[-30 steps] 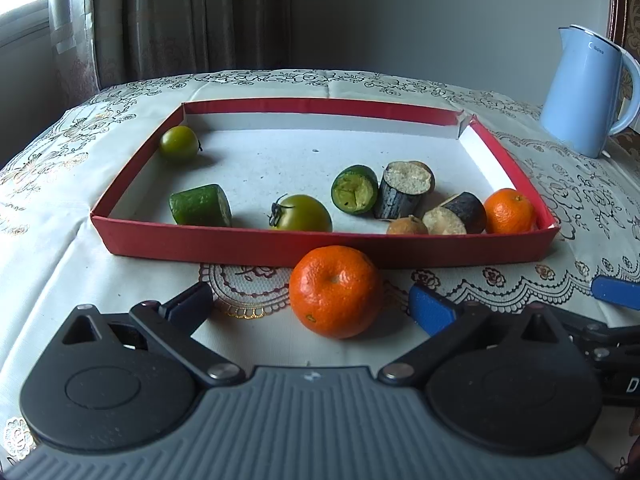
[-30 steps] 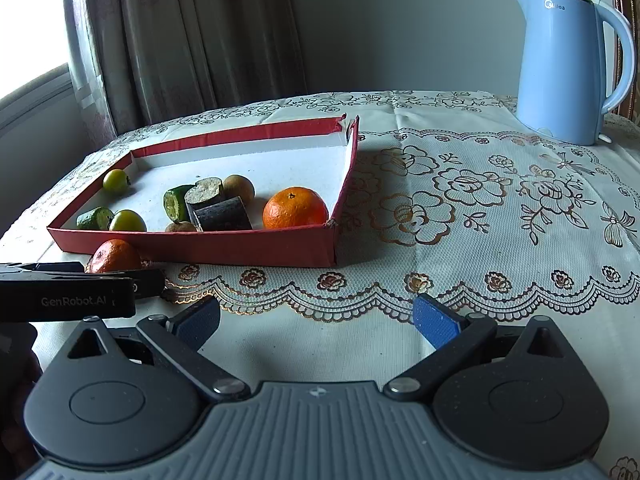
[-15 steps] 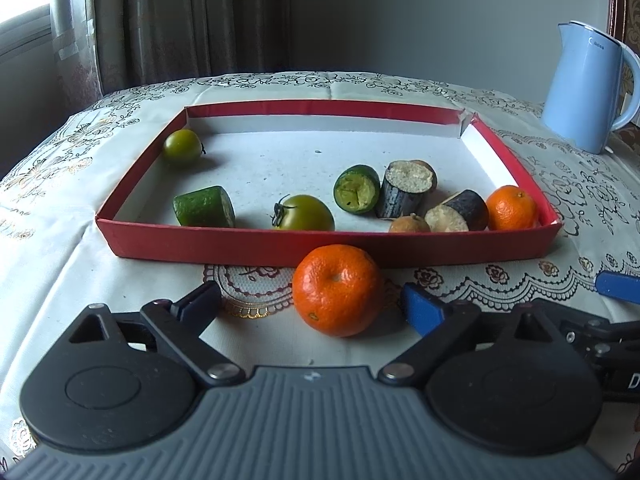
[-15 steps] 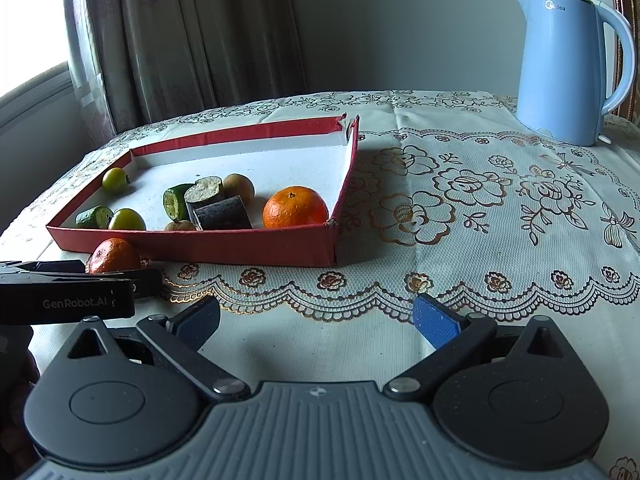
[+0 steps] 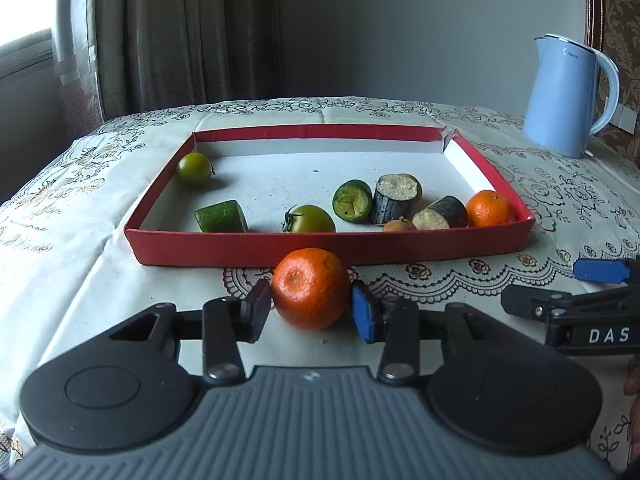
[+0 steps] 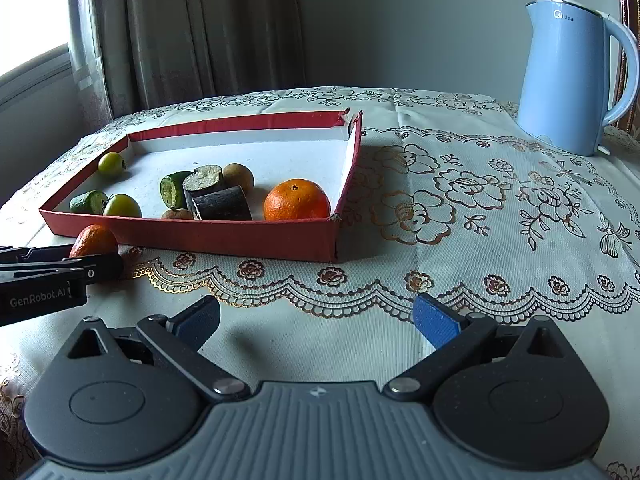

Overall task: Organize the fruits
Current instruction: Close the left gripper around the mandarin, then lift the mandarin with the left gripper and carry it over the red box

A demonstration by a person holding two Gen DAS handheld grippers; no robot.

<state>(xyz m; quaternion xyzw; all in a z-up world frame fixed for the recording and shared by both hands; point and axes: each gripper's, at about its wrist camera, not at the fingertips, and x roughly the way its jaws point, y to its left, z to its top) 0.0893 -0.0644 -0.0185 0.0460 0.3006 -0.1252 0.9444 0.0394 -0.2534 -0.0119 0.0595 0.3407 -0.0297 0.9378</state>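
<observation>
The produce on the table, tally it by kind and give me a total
Oranges: 2, one outside the tray, one inside
Green tomatoes: 2
Cucumber pieces: 2
Dark-skinned cut pieces: 2
Small brown fruits: 2
Total: 10
</observation>
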